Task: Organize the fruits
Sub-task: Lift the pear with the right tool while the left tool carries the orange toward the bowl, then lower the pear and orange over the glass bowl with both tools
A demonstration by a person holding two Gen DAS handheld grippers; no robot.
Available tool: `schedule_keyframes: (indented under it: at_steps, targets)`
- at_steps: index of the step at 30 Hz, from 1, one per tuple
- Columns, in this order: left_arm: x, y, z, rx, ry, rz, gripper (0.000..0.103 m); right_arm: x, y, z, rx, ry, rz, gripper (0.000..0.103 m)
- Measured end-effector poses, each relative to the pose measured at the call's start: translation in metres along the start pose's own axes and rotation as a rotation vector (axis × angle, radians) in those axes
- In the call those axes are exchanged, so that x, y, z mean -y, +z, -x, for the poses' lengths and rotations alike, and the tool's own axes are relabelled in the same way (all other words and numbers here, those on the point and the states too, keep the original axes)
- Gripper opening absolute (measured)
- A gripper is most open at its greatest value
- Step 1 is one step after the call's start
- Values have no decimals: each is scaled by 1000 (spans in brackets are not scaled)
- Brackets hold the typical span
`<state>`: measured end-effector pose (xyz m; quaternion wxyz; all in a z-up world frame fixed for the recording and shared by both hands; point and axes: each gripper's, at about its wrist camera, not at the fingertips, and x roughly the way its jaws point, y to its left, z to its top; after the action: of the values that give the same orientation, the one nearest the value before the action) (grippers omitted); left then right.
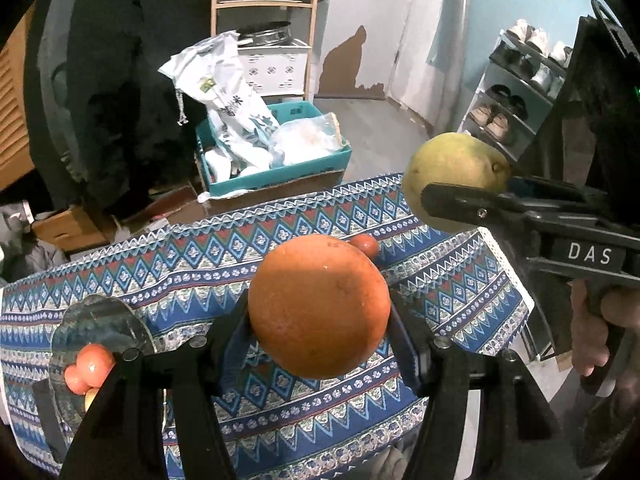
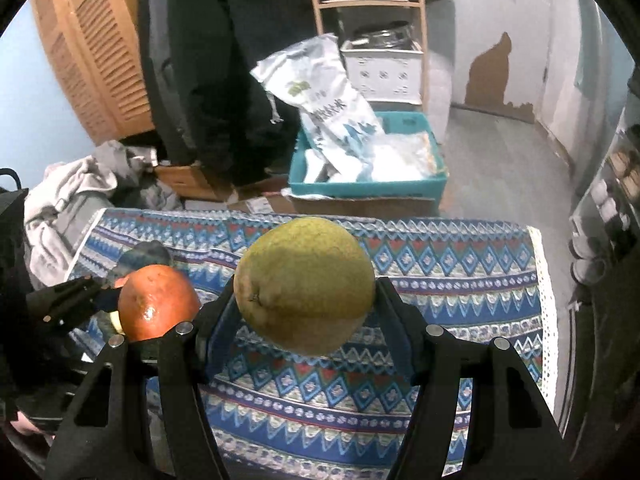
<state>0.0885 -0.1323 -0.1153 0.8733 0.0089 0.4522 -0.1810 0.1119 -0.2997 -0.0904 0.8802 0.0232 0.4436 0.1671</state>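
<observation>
Above the patterned tablecloth [image 2: 440,280], both fruits are airborne, each clamped in its own gripper, well clear of the cloth. Largest first: the green-yellow citrus [image 2: 304,284], pomelo- or big-lemon-like, sits in the right gripper [image 2: 305,304], fingers pressing on opposite flanks at about its widest band, stem scar facing the camera low left. Judgement: dense, heavy for its size, thick pebbled rind, so good friction and it tolerates firm squeeze; grip across the equator is right, any lower or higher and it would squirt out. The orange [image 1: 319,306] is held the same way in the left gripper [image 1: 320,320], pads on left and right flanks at mid-height. Likely firm, slightly waxy skin with a shine spot, so a bit more slippery than the green one; round shape means only two contact patches, so avoid fast wrist rolls. Smaller pieces: a clear glass plate [image 1: 100,320] on the cloth at the left already carries a couple of pinkish-red small fruits [image 1: 90,366], maybe tomatoes or plums, likely soft and bruisable, so set heavy citrus beside them, not on top. One more small red fruit [image 1: 365,245] lies loose on the cloth beyond the orange; needs a narrow, gentle pinch.
</observation>
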Motion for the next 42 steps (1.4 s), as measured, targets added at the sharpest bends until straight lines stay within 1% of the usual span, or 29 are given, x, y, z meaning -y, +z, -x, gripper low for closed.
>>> schedule_keyframes:
  at_steps: [8,12,17,26,28,33,36,42]
  targets:
    - [-27,-7,13,7,30,50,64,-34,9,-3,6,49,53,65]
    - [-44,-14,18,11,41,81,64,-51,13,-12,-3,91,70,65]
    - [-68,-24,23,12,76,111,64,-75,18,-29,-28,123,97,65]
    - [-119,-40,31,17,120,200,64,-119,29,-57,-57,200,135,65]
    - [-131,-44,34,21,136,217,64,-128,31,-63,-66,208,142,65]
    - [-161,-51,40,26,147,276,64,-148,38,-79,-86,238,153,65]
    - [-177,-56,43,35,170,298,64,-161,42,-90,-99,254,161,65]
    - [-214,-73,47,30,198,369,64,-188,46,-112,-125,279,185,65]
